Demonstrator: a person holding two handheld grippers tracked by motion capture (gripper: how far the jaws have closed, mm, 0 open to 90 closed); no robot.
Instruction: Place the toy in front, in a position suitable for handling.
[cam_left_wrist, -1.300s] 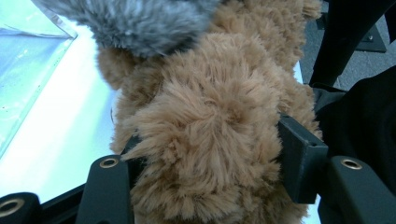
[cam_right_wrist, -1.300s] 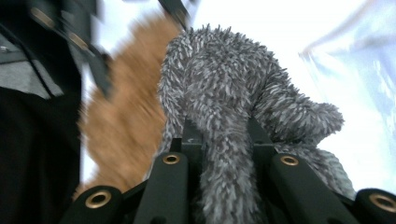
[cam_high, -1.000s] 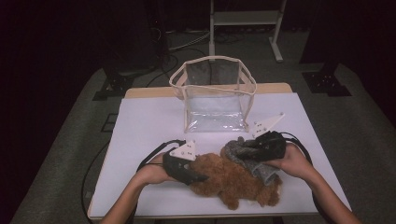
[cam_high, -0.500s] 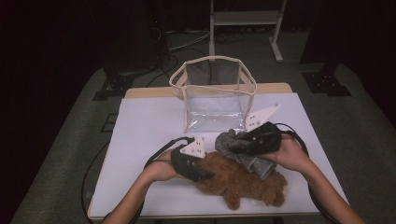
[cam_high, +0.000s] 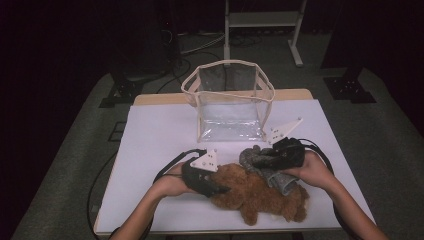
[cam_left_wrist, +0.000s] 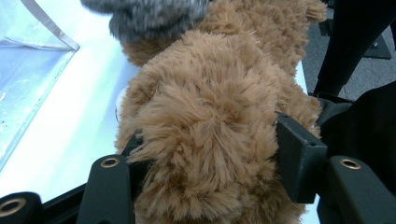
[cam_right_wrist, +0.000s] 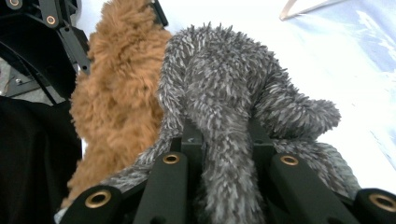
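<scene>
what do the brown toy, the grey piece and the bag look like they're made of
Brown toy: plush, long shaggy pile, matte. Grey piece: fuzzy knit or plush, spiky grey-white fibres; could be a sock or a garment. Bag: clear glossy plastic, likely vinyl, with beige fabric-like trim; the table shows through.

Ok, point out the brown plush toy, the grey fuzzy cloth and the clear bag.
brown plush toy (cam_high: 260, 195), high view, on its body.
grey fuzzy cloth (cam_right_wrist: 219, 88), right gripper view, on its raised fold.
clear bag (cam_high: 230, 125), high view, on its front wall.
</scene>
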